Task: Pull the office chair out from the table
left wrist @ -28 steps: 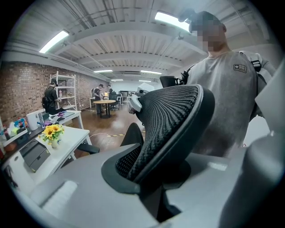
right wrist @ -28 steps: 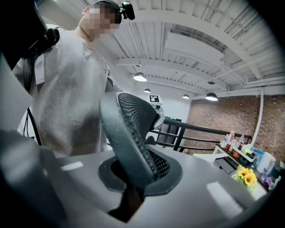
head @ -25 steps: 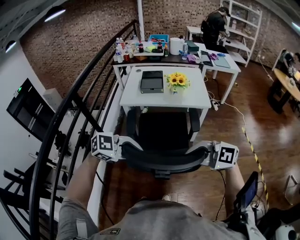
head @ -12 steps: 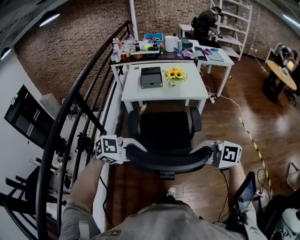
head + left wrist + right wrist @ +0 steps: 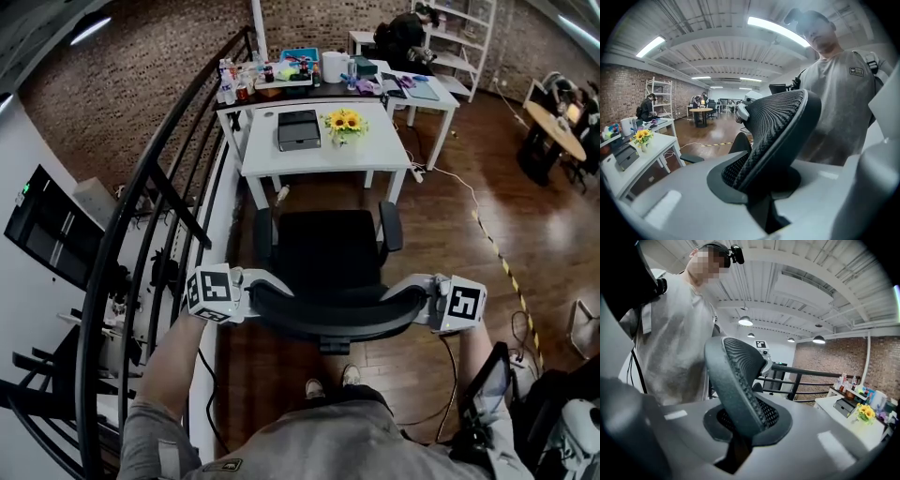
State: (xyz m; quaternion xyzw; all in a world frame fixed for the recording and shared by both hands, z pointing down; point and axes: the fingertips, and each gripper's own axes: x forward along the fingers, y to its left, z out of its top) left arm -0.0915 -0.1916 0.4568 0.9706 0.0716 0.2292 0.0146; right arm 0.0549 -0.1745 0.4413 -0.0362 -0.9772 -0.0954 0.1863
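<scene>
The black office chair [image 5: 328, 251] stands on the wooden floor in front of the white table [image 5: 375, 161], its seat wholly out from under the tabletop. My left gripper [image 5: 253, 300] is shut on the left end of the mesh backrest [image 5: 328, 317]. At the backrest's right end, my right gripper [image 5: 414, 304] is shut in the same way. In the left gripper view the backrest's edge [image 5: 774, 123] is pinched between the jaws of that gripper [image 5: 761, 190]. The right gripper view shows the opposite edge [image 5: 735, 376] clamped by that gripper [image 5: 739, 430].
A black metal railing [image 5: 141, 216] runs along the left. Sunflowers [image 5: 343, 122] and a black box [image 5: 297, 129] sit on the table; a cluttered table [image 5: 281, 86] stands behind it. A cable and striped tape [image 5: 495, 251] cross the floor at right. A person [image 5: 398, 37] works at the far desk.
The chair has rolled back away from the table toward me, with both grippers still clamped on its backrest. The seat has come out from under the tabletop.
</scene>
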